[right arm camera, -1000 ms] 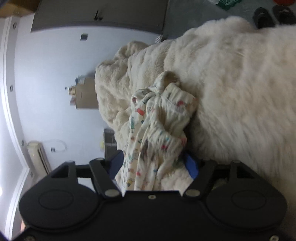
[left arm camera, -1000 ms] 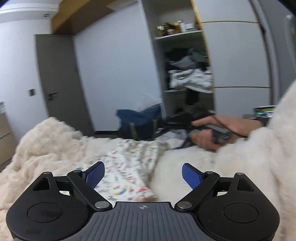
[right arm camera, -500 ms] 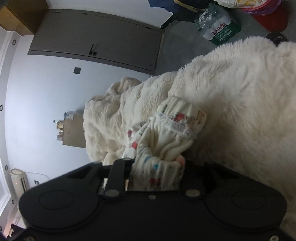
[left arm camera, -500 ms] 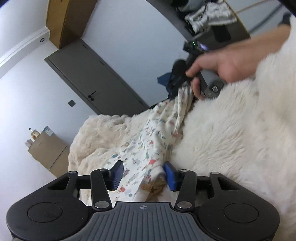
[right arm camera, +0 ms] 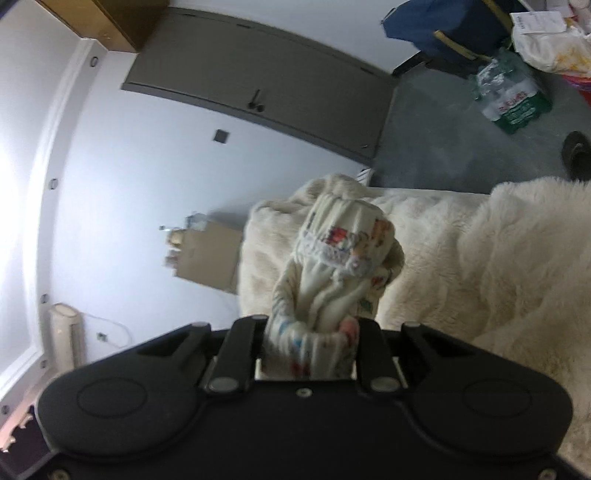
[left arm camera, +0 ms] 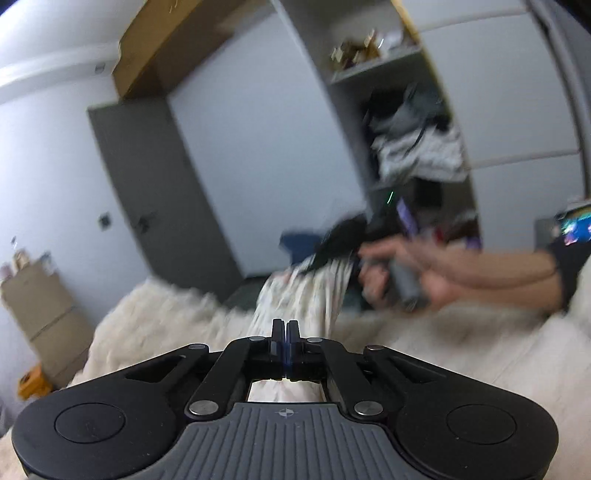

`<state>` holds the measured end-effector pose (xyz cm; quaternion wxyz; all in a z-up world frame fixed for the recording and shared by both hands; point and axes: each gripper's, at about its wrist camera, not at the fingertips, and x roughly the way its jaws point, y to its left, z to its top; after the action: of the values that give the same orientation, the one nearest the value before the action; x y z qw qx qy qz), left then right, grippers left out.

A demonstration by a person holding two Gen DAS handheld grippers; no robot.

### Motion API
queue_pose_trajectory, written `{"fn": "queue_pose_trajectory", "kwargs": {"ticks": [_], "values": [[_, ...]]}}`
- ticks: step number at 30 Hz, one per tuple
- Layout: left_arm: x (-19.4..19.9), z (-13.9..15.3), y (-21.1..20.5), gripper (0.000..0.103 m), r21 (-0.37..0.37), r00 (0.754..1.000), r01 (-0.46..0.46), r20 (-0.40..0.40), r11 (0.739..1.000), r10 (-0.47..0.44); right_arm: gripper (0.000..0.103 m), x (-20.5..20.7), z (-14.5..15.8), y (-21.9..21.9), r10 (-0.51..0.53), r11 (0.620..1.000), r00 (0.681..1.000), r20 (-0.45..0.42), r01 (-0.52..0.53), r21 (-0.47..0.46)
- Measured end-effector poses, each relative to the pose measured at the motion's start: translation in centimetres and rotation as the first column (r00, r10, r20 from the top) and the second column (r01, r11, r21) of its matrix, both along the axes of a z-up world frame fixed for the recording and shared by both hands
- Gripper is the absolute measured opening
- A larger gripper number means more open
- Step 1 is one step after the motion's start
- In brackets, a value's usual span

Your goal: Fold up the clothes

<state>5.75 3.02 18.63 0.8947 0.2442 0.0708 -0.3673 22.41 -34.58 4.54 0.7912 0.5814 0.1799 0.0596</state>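
Observation:
A cream garment with small coloured prints (left arm camera: 306,295) hangs stretched between my two grippers above the fluffy cream blanket (left arm camera: 166,317). My left gripper (left arm camera: 285,330) is shut on one end of it, the jaws pressed together. In the left wrist view my right gripper (left arm camera: 343,247) holds the far end, with the person's hand (left arm camera: 402,269) on its handle. In the right wrist view my right gripper (right arm camera: 310,332) is shut on a bunched wad of the garment (right arm camera: 340,258), which bulges up between the jaws.
The blanket (right arm camera: 498,266) covers the bed. A grey door (left arm camera: 155,192) and an open wardrobe with piled clothes (left arm camera: 413,147) stand behind. A cardboard box (left arm camera: 40,310) is at left. A bottle pack (right arm camera: 509,99) and a blue bag (right arm camera: 443,26) lie on the floor.
My left gripper has closed on the garment's near end, having been open over it. Both grippers have lifted, raising the garment off the blanket and stretching it between them.

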Motion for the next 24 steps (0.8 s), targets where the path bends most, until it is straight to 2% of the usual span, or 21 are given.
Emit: {"fn": "queue_pose_trajectory", "kwargs": {"ticks": [2, 3, 4, 5, 6, 8, 9, 10, 11, 12, 13, 15, 16, 17, 19, 22, 24], "values": [[0.2, -1.5, 0.5, 0.010, 0.040, 0.997, -0.078, 0.002, 0.996, 0.078, 0.015, -0.1, -1.1, -1.1, 0.004, 1.000, 1.000, -0.009, -0.004, 0.000], [0.6, -2.3, 1.4, 0.028, 0.039, 0.991, -0.130, -0.006, 0.991, 0.130, 0.015, -0.1, -1.8, -1.8, 0.004, 1.000, 1.000, -0.015, -0.004, -0.002], [1.0, -3.1, 2.5, 0.041, 0.037, 0.983, -0.183, -0.016, 0.982, 0.183, 0.015, 0.0, -2.5, -2.4, 0.005, 1.000, 1.000, -0.020, -0.005, -0.004], [1.5, -3.9, 4.2, 0.042, 0.016, 0.970, -0.239, -0.044, 0.971, 0.240, 0.015, 0.1, -3.2, -3.1, 0.005, 1.000, 1.000, -0.026, -0.005, -0.006], [2.2, -4.5, 6.6, 0.044, -0.036, 0.951, -0.298, -0.100, 0.954, 0.293, 0.015, 0.1, -3.3, -3.1, 0.005, 1.000, 1.000, -0.028, -0.005, -0.006], [3.5, -5.6, 11.7, 0.051, -0.134, 0.896, -0.417, -0.223, 0.899, 0.383, 0.015, 0.6, -4.0, -3.4, 0.007, 1.000, 1.000, -0.029, -0.007, -0.014], [4.2, -6.2, 14.3, 0.065, -0.176, 0.862, -0.477, -0.287, 0.861, 0.418, 0.014, 0.8, -4.3, -3.6, 0.007, 1.000, 1.000, -0.030, -0.008, -0.019], [5.1, -8.2, 18.4, 0.074, -0.249, 0.795, -0.573, -0.399, 0.781, 0.457, 0.014, 1.0, -4.6, -3.8, 0.008, 1.000, 1.000, -0.030, -0.009, -0.023], [6.0, -10.4, 22.7, 0.074, -0.308, 0.715, -0.669, -0.516, 0.676, 0.473, 0.014, 1.2, -4.9, -4.0, 0.009, 1.000, 0.999, -0.031, -0.010, -0.027], [6.9, -12.6, 27.0, 0.074, -0.344, 0.626, -0.757, -0.627, 0.556, 0.464, 0.014, 1.5, -5.2, -4.1, 0.010, 0.999, 0.999, -0.031, -0.011, -0.031], [7.8, -14.8, 31.4, 0.073, -0.358, 0.532, -0.833, -0.729, 0.423, 0.430, 0.014, 1.5, -5.3, -4.1, 0.008, 0.999, 1.000, -0.029, -0.009, -0.033], [7.4, -19.0, 36.0, 0.072, -0.333, 0.394, -0.918, -0.831, 0.217, 0.392, 0.014, 1.5, -4.7, -5.1, -0.017, 0.999, 1.000, -0.010, 0.016, -0.046], [6.5, -22.4, 38.7, 0.072, -0.313, 0.325, -0.945, -0.891, 0.089, 0.317, 0.014, 1.5, -4.5, -5.6, -0.030, 0.998, 1.000, -0.001, 0.029, -0.052], [5.6, -25.0, 40.1, 0.072, -0.304, 0.297, -0.953, -0.921, 0.014, 0.253, 0.014, 1.5, -4.2, -6.1, -0.042, 0.997, 0.999, 0.009, 0.042, -0.058], [4.6, -27.6, 40.8, 0.069, -0.285, 0.272, -0.958, -0.939, -0.031, 0.208, 0.014, 1.3, -3.8, -7.6, -0.067, 0.997, 0.998, 0.010, 0.068, -0.047], [4.4, -26.9, 39.7, 0.069, -0.295, 0.290, -0.955, -0.922, 0.021, 0.257, 0.014, 1.1, -3.0, -10.1, -0.111, 0.993, 0.994, 0.012, 0.112, -0.038], [4.7, -24.7, 38.0, 0.070, -0.327, 0.337, -0.941, -0.898, 0.083, 0.283, 0.014, 0.9, -2.1, -12.2, -0.150, 0.988, 0.989, 0.018, 0.150, -0.045]]}}
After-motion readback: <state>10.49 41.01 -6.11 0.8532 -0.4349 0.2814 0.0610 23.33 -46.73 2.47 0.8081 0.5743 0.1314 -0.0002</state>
